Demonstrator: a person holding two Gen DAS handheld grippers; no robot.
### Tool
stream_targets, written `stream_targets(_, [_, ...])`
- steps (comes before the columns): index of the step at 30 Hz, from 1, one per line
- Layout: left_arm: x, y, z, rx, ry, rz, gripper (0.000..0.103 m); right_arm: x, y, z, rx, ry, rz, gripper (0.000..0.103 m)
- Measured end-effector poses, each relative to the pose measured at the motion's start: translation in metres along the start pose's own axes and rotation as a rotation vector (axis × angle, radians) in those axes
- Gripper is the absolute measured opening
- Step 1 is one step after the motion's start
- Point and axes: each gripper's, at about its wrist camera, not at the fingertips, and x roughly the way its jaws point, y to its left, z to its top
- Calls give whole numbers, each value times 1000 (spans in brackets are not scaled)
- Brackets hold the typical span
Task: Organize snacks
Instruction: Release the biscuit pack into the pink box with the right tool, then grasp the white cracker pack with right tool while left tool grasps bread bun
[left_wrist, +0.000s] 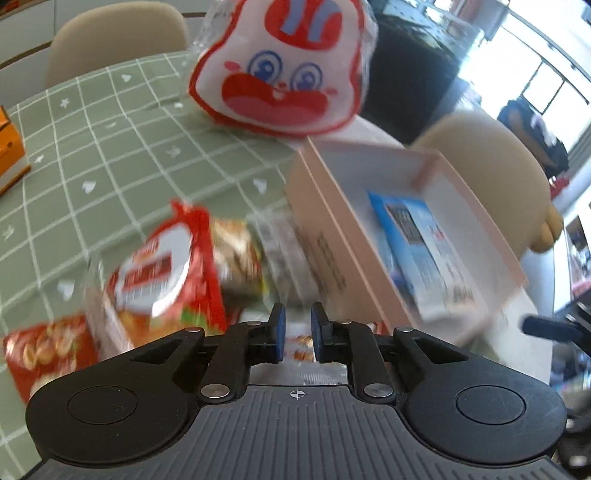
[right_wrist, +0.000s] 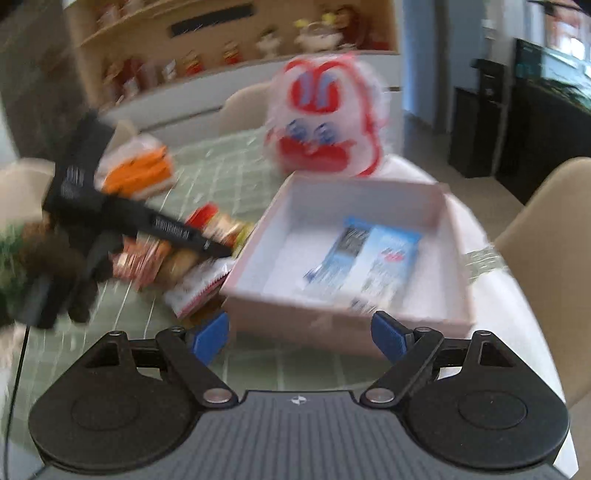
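Note:
A pink open box (left_wrist: 321, 221) (right_wrist: 454, 236) stands on the green checked tablecloth with a blue snack packet (left_wrist: 421, 251) (right_wrist: 365, 258) lying inside. Left of the box lies a pile of red and orange snack packets (left_wrist: 166, 273) (right_wrist: 207, 236). My left gripper (left_wrist: 297, 332) hovers low over this pile, its jaws a narrow gap apart with a packet showing below them; whether it grips is unclear. It shows in the right wrist view (right_wrist: 218, 251) at the pile. My right gripper (right_wrist: 301, 334) is open and empty in front of the box's near wall.
A white and red rabbit-face bag (left_wrist: 284, 70) (right_wrist: 328, 122) stands behind the box. An orange carton (left_wrist: 9, 147) (right_wrist: 140, 173) sits at the table's left. Beige chairs (left_wrist: 118, 40) (right_wrist: 546, 251) surround the table (left_wrist: 110, 155). Shelves with figurines (right_wrist: 229, 48) are behind.

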Motion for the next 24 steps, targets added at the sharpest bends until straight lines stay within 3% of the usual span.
stream_targets(5, [-28,12,-37,-54,-12,-24,17,23,31,-1,-31,24,37,85])
stream_targets(9, [-49,27,-68,-89,-21,30,17,24,57,13,-101,-28,77,85])
stream_targets(12, [-69,46,-89,-186,-36,70,17,40,83,21,-182,-15,118,85])
stream_targets(15, [-93,61,-108,-274,-61,144,19,63,112,22,-276,21,104,85])
stream_targets(18, [-109,63,-118,-285,-73,197,19,93,139,21,-380,59,35,85])
stream_targets(20, [-117,66,-124,-292,-78,196,19,108,147,21,-394,105,3,84])
stream_targets(22, [-120,68,-128,-295,-81,185,19,107,149,19,-359,127,2,77])
stream_targets(24, [-122,70,-130,-297,-81,177,19,94,149,14,-343,137,41,76])
